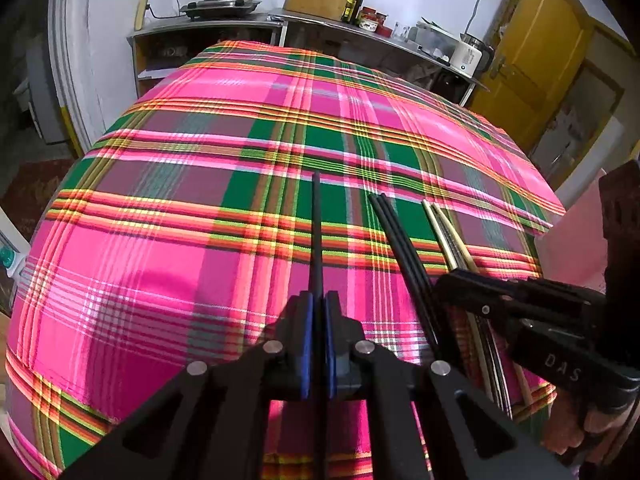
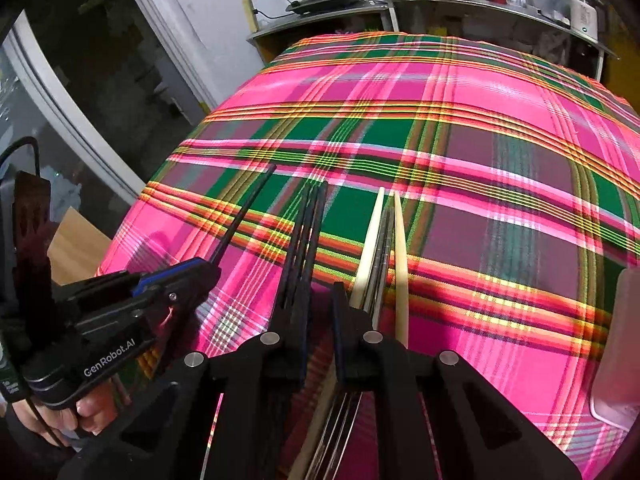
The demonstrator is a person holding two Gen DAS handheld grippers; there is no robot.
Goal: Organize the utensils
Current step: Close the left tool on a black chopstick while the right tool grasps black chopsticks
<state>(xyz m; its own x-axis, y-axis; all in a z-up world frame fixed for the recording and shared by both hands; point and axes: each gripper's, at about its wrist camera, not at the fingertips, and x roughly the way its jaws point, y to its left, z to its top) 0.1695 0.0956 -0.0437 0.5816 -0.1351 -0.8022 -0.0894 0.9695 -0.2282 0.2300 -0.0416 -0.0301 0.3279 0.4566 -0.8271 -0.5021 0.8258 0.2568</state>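
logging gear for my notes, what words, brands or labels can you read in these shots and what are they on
"GenRobot.AI" in white on the black body of the left gripper, seen from the right wrist view.
"DAS" in faint letters on the black body of the right gripper, seen from the left wrist view.
Labels on the bottles and jars on the back shelf: too small to read.
No text on the plaid tablecloth or chopsticks.

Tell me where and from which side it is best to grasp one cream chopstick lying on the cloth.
Probably the outer cream chopstick, at its near, thicker end. It lies on the cloth pointing away, narrowing far off, with a small gap from its neighbours. Come from above, tongs astride its width. The right tongs are nearest; the left tongs already hold a black chopstick.
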